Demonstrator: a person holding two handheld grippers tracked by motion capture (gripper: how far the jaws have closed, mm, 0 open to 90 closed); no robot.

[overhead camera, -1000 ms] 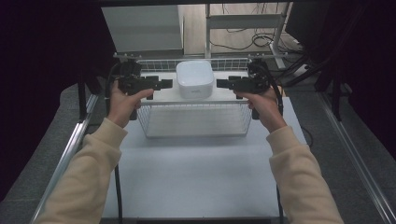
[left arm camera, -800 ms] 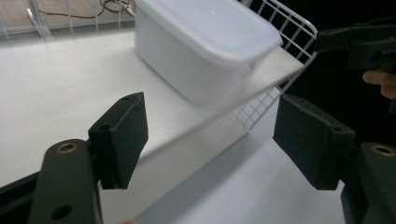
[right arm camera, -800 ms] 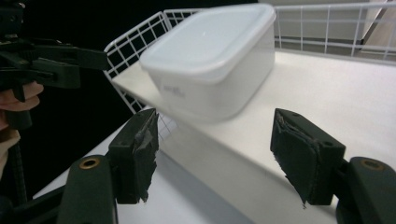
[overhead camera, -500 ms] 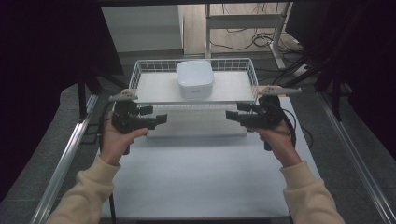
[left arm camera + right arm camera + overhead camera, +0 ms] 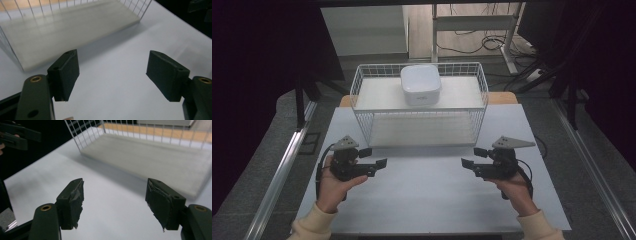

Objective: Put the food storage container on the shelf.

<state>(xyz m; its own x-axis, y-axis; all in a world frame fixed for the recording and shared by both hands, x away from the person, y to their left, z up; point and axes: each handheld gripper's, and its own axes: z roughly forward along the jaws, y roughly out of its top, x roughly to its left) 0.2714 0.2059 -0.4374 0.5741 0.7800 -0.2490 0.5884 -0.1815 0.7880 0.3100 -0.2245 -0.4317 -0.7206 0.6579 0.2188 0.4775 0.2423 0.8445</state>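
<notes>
A white wire basket (image 5: pixel 419 117) stands at the back middle of the white table (image 5: pixel 427 195). A white square box (image 5: pixel 420 84) with rounded corners rests at the back of the basket's pale floor. My left gripper (image 5: pixel 373 157) hovers in front of the basket's left corner, open and holding nothing. My right gripper (image 5: pixel 473 157) mirrors it by the right corner, also open. In the left gripper view the open gripper (image 5: pixel 112 75) points across the table, with the basket (image 5: pixel 62 27) beyond. The right gripper (image 5: pixel 115 202) faces the basket (image 5: pixel 155 157) the same way.
Metal rails (image 5: pixel 279 175) run along both sides of the table. Cables (image 5: pixel 472 42) and a desk frame lie on the floor behind. The other hand's gripper (image 5: pixel 15 135) shows far off at the top left of the right gripper view.
Both grippers have pulled back from either side of the white box, toward the person, and dropped to the front of the basket. The box has stayed in place.
</notes>
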